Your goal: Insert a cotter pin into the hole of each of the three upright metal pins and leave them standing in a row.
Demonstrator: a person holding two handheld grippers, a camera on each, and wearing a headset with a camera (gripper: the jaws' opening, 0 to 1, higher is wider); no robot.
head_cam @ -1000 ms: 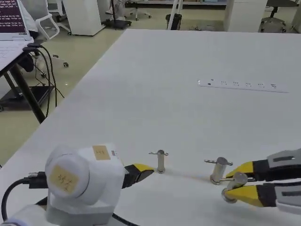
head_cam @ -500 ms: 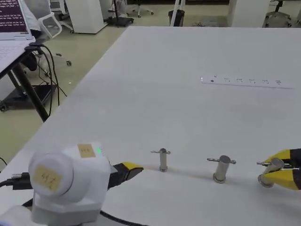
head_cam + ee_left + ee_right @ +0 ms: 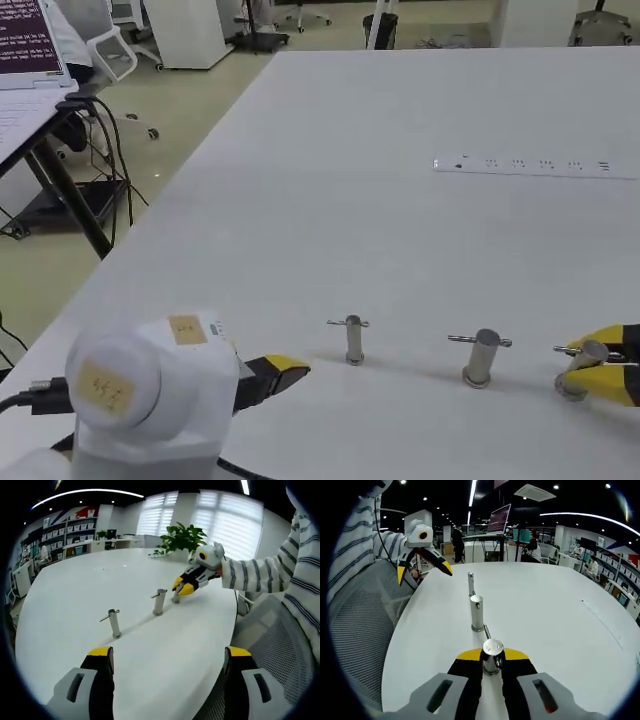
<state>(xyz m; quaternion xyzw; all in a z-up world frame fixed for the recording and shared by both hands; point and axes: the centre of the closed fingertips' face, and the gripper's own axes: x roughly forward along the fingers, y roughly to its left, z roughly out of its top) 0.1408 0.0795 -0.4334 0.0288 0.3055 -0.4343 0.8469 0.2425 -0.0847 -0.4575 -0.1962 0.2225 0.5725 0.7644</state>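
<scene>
Nearby: white power strip (image 3: 535, 166) far back on the table (image 3: 330, 200); laptop (image 3: 20, 45) past its left edge.
In the way: the right gripper (image 3: 603, 362) hides part of the third pin (image 3: 492, 649).
Pins: we see three shiny metal pins (image 3: 481, 358) upright along the near edge, a cotter pin (image 3: 340, 323) through each.
Grip: the right gripper squeezes the third pin; the left gripper (image 3: 167, 652) gapes wide, holding nothing.

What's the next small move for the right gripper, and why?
Probably open the right gripper and release the last pin: it stands upright, apparently on the table, cotter pin through it, in line with the middle pin and left pin.
</scene>
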